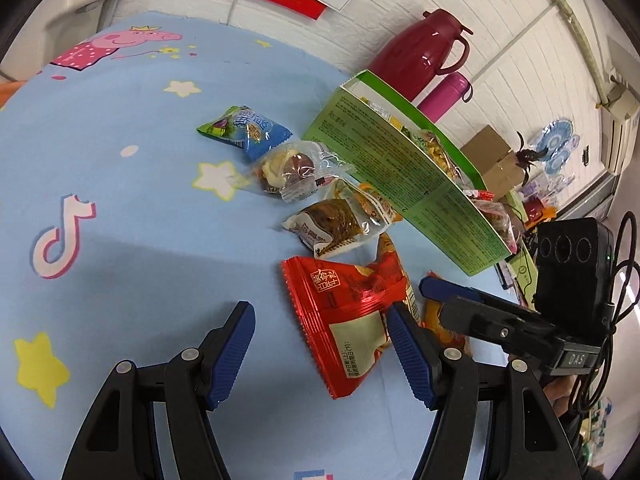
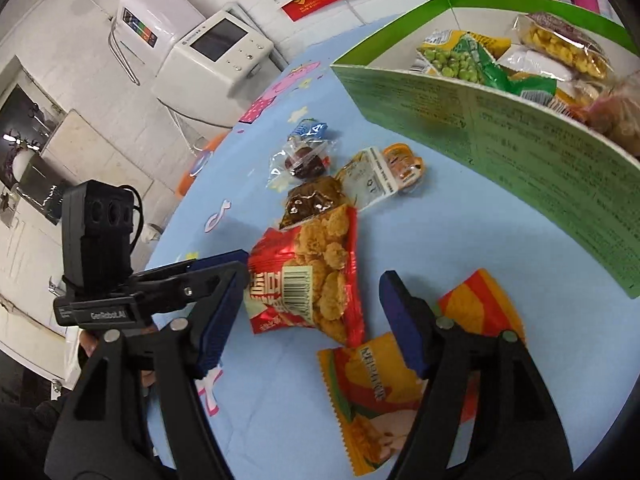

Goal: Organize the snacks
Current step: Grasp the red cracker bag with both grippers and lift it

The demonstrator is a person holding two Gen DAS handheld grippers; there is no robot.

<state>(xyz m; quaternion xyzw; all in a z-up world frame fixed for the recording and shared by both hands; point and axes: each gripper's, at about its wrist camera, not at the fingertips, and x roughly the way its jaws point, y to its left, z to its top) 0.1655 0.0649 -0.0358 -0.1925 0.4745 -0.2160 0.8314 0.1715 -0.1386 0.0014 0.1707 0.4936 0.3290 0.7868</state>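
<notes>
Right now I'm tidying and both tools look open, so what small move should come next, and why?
Probably close the left tool on the red foil snack packet. Its jaws are open, with the packet lying flat on the blue cloth between them. The green cardboard box behind already holds snacks.
</notes>
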